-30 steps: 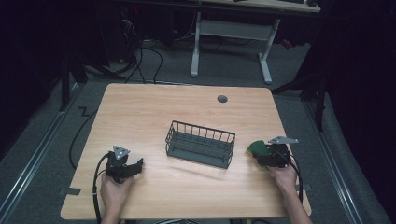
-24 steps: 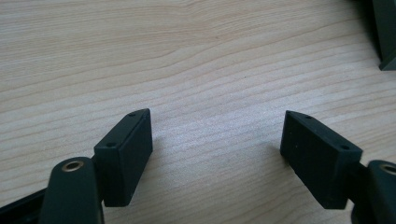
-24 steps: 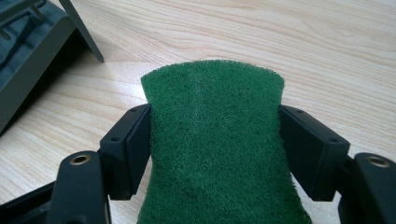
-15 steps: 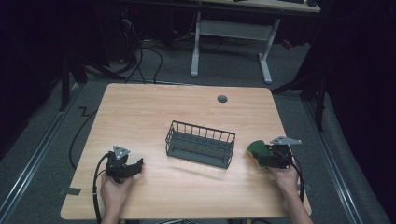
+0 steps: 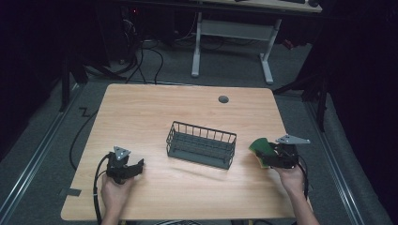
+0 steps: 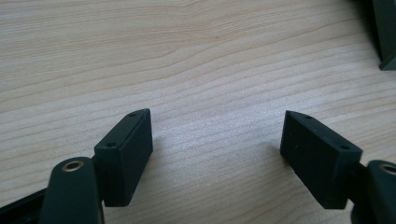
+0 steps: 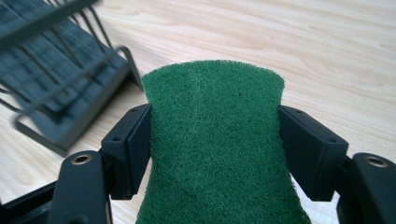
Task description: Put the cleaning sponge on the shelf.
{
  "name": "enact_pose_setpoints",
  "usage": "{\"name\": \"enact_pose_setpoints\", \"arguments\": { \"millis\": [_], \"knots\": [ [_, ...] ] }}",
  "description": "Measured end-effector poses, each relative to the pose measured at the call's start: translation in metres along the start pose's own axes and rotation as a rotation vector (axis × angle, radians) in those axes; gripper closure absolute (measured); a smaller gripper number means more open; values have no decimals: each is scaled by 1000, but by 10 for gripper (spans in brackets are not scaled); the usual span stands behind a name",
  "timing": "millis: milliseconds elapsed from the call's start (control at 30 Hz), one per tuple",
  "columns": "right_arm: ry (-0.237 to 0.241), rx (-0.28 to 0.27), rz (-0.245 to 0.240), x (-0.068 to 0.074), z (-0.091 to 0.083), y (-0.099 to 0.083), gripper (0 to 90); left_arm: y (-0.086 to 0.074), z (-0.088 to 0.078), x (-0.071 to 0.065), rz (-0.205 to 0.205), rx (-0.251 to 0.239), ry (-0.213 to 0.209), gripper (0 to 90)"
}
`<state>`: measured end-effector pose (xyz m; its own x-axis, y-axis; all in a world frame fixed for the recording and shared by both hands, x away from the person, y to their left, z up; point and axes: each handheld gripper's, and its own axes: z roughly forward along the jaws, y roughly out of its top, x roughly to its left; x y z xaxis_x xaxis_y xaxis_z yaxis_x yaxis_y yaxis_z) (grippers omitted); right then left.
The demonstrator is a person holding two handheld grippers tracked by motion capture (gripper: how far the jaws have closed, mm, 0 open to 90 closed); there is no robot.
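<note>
Left: the left hand-held black two-jaw gripper (image 5: 136, 166) rests low over the pale wood-grain table (image 5: 141, 112) near its front-left edge, gripped by the person's left hand (image 5: 114, 193). In the left gripper view its jaws stand wide apart with only bare wood between them; it carries nothing and appears to be parked, clear of the working area.

Centre: a dark rectangular wire basket (image 5: 201, 144) with a solid floor stands upright on the table, roughly midway between the two grippers. Nothing can be seen inside it.

Right: the right hand-held black two-jaw gripper (image 5: 264, 155), held by the right hand (image 5: 291, 177), is clamped on a green fibrous scouring pad (image 5: 259, 146), yellow beneath. In the right gripper view the jaws press the pad's two side edges (image 7: 212, 140), so it bows upward between them, evidence of a firm sideways squeeze. The pad is carried just beside the basket's right end, apart from it; the basket (image 7: 60, 88) appears blurred at upper left. Its position suggests the basket is the pad's probable destination.
</note>
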<state>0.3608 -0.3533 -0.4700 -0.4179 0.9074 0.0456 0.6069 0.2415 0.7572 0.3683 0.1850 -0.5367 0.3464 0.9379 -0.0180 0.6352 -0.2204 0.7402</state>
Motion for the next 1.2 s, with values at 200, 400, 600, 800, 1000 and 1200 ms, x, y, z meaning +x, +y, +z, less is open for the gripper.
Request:
{"name": "enact_pose_setpoints", "arguments": {
  "millis": [200,400,600,800,1000,1200],
  "knots": [
    [14,-26,-28,7,-10,11,304,0,0,0,0,0,0,258],
    [33,-48,-32,10,-18,23,304,0,0,0,0,0,0,258],
    [52,-80,-61,19,-24,38,304,0,0,0,0,0,0,259],
    [71,-98,-88,29,-28,52,304,0,0,0,0,0,0,259],
    [106,-123,-108,39,-26,65,303,0,0,0,-1,0,1,260],
    [135,-130,-142,52,-24,82,303,0,0,0,-2,0,-1,261]
  ]
}}
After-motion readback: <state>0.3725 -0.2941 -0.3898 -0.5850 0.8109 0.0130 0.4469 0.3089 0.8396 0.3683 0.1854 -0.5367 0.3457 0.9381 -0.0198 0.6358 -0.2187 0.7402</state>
